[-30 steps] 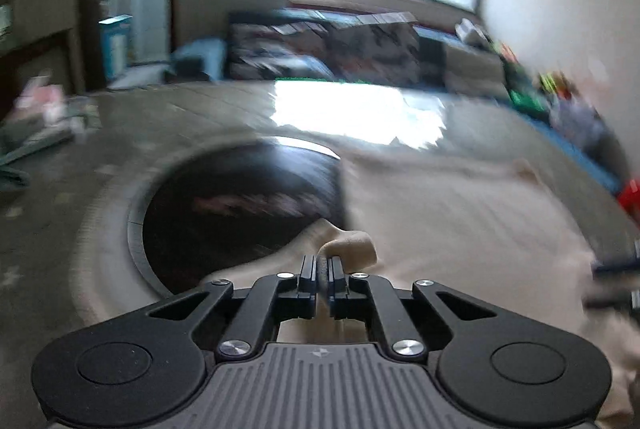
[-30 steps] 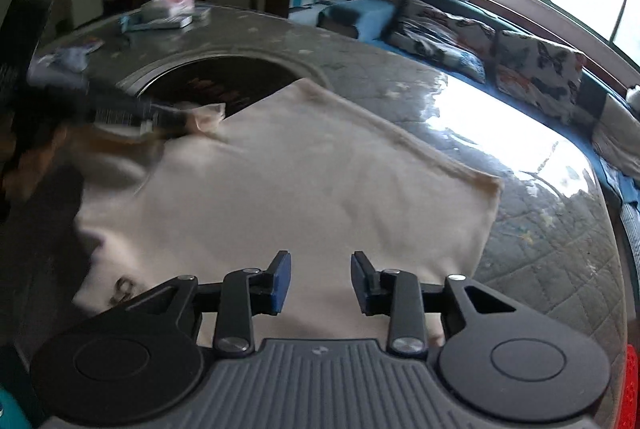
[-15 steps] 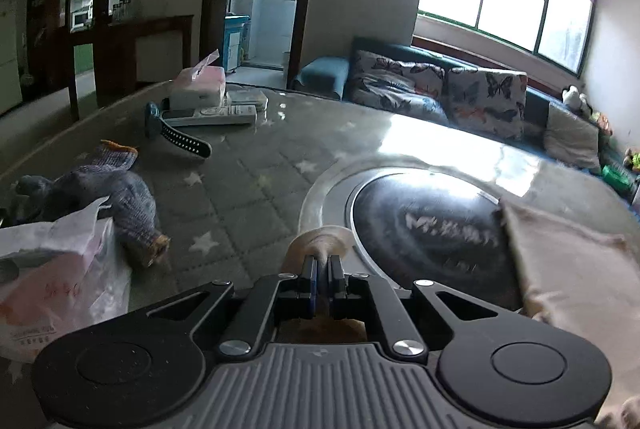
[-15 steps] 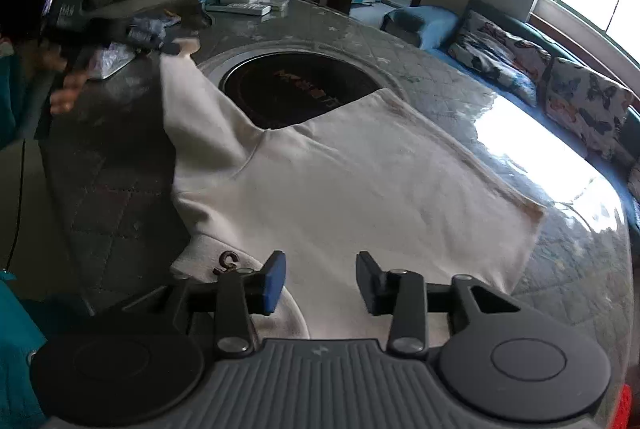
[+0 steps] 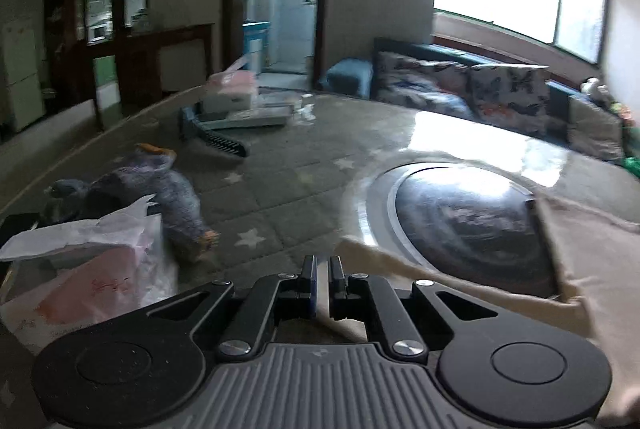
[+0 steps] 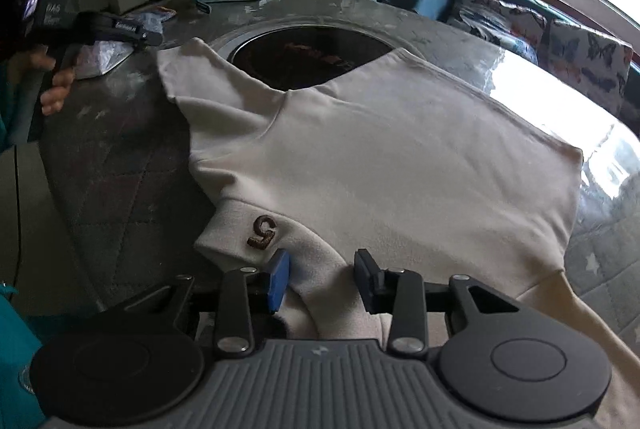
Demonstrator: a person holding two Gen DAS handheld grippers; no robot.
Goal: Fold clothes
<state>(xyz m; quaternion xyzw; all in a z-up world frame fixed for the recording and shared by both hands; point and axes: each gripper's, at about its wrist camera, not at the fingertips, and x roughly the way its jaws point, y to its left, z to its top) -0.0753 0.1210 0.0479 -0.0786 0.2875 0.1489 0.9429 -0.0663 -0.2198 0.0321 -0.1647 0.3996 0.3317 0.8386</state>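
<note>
A living room with a sofa under a bright window holds a round grey worktop with a dark glass disc set in its middle. The left gripper has its fingers nearly together with a narrow gap between them; the cream sleeve lies just right of the tips, and whether any cloth is pinched I cannot tell. The right gripper has its fingers wide apart, straddling the collar of the cream shirt without clamping it. The shirt lies spread flat on the worktop, one sleeve stretched out over the disc's rim toward the left gripper, a brown "5" patch near the collar. Farther off sit a plastic bag, a grey glove and a tissue box.
</note>
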